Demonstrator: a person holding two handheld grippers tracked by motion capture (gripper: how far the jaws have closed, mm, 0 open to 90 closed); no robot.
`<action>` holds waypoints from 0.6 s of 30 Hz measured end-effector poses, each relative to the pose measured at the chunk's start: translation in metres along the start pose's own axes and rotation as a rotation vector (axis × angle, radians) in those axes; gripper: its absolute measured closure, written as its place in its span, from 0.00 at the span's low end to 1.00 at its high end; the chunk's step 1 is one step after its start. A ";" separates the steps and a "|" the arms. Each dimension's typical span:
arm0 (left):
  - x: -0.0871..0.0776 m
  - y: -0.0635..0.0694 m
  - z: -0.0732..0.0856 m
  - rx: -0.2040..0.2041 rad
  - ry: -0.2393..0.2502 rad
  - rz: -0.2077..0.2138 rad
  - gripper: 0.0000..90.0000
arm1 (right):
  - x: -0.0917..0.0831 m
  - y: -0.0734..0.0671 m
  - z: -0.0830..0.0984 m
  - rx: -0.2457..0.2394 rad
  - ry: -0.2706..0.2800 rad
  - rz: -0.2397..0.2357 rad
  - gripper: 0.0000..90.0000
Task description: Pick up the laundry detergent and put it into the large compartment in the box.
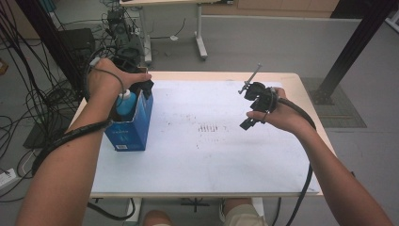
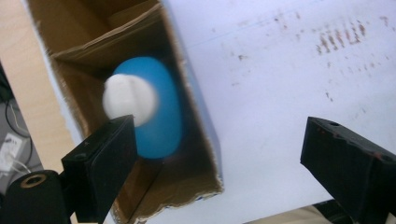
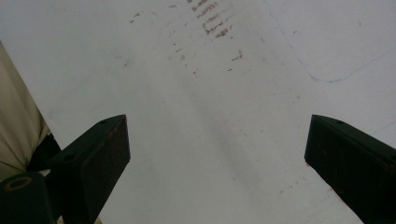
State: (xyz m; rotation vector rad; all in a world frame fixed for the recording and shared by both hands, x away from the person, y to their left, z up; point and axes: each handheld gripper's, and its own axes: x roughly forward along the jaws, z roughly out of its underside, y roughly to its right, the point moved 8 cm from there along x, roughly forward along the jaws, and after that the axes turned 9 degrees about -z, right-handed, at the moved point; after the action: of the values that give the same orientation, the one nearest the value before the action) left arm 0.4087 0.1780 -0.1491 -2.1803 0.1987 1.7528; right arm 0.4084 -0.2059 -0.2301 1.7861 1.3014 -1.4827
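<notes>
With the blue bottle (image 2: 156, 109) standing inside the box (image 1: 129, 129), the released left gripper (image 2: 219, 154) is hovering above, while the right gripper (image 3: 217, 154), toward three o'clock, is idling agape.

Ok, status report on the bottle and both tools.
Left tool open above box. Bottle standing inside box, released. Right tool open, empty. Nothing in the way.
</notes>
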 end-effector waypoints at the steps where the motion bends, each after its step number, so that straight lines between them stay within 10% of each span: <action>1: -0.001 0.003 -0.001 0.020 0.002 0.002 0.12 | 0.000 0.001 0.001 0.006 0.001 0.001 0.08; 18: -0.004 0.054 -0.007 0.350 0.025 0.086 0.10 | -0.002 0.010 0.006 0.037 0.000 0.006 0.07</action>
State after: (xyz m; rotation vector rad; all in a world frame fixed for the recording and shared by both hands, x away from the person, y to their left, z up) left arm 0.3973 0.1250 -0.1527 -1.9650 0.5681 1.5932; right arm 0.4146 -0.2157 -0.2317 1.8115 1.2756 -1.5123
